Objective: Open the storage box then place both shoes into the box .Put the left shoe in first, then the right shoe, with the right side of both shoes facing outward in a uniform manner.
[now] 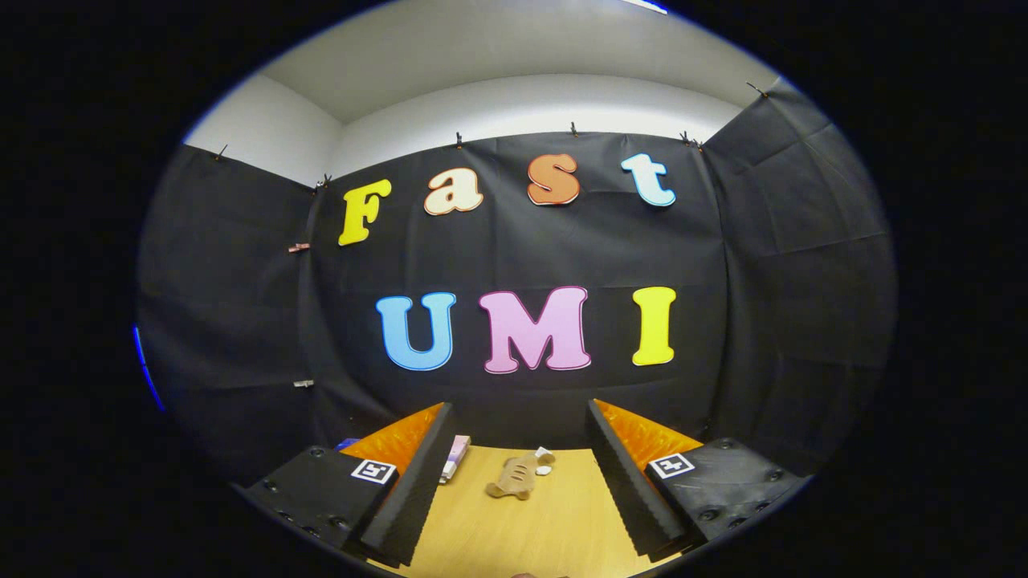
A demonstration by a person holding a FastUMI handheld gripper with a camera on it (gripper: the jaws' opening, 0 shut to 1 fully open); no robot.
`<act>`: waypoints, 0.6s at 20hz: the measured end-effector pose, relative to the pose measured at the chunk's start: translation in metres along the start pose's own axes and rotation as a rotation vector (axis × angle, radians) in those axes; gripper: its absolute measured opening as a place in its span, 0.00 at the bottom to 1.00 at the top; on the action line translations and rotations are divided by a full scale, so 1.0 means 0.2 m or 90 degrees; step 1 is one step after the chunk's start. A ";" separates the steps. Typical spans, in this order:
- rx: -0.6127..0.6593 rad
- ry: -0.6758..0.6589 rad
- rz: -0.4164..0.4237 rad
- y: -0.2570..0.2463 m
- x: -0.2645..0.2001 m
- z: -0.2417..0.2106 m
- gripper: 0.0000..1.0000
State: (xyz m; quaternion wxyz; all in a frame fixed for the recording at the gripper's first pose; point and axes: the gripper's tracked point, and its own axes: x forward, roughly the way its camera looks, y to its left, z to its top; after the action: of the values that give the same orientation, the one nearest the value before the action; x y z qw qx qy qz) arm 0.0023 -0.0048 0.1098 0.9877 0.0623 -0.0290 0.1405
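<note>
Hovering above the wooden table (514,522), the gripper (522,482) is holding its fingers wide apart and gripping nothing. Between and beyond them a small tan shoe (511,478) is lying flat on the table; the storage box cannot be made out, so progress cannot be judged.

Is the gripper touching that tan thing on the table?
Apart. In the gripper view the gripper is open, and the tan thing lies on the table between the fingers with bare wood on both sides.
</note>
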 end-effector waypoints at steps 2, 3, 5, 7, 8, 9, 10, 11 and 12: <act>0.018 0.022 -0.035 -0.05 -0.01 -0.07 0.98; 0.033 0.031 -0.047 -0.05 -0.02 -0.10 0.98; 0.049 0.048 -0.071 -0.08 -0.02 -0.17 0.98; 0.054 0.062 -0.087 -0.09 -0.03 -0.21 0.98; 0.057 0.068 -0.101 -0.10 -0.02 -0.23 0.98; 0.062 0.075 -0.111 -0.09 -0.02 -0.25 0.98; 0.062 0.079 -0.116 -0.07 -0.03 -0.26 0.98; 0.057 0.081 -0.124 -0.07 -0.04 -0.27 0.98; 0.048 0.081 -0.135 -0.07 -0.04 -0.28 0.98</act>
State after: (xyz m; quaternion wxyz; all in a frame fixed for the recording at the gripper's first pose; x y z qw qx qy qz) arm 0.0005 -0.0134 0.0529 0.9938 0.0926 0.0461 0.0401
